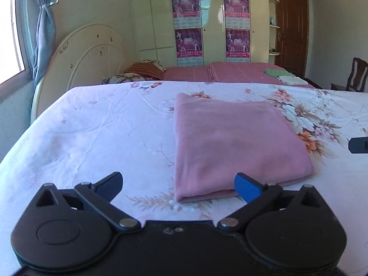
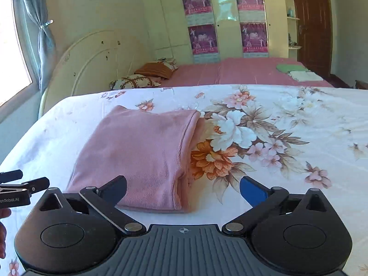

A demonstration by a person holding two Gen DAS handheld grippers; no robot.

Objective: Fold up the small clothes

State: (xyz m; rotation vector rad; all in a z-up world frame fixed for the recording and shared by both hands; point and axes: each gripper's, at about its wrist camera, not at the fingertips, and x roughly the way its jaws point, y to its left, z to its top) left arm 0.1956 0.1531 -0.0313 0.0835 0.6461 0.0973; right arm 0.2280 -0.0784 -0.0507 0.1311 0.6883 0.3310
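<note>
A pink garment (image 1: 237, 147) lies folded into a neat rectangle on the white floral bedsheet (image 1: 96, 124). It also shows in the right wrist view (image 2: 142, 151). My left gripper (image 1: 178, 185) is open and empty, just in front of the garment's near left corner. My right gripper (image 2: 182, 191) is open and empty, just in front of the garment's near right corner. The right gripper's tip shows at the right edge of the left wrist view (image 1: 358, 145), and the left gripper shows at the left edge of the right wrist view (image 2: 20, 188).
Beyond the floral sheet is a pink bedspread (image 2: 241, 71) with pillows (image 2: 138, 80) and folded green and white cloths (image 2: 296, 71). A round headboard (image 1: 87, 55), a window with curtain (image 1: 43, 30), wardrobes (image 1: 207, 23), a door (image 1: 291, 30) and a chair (image 1: 356, 74) stand around.
</note>
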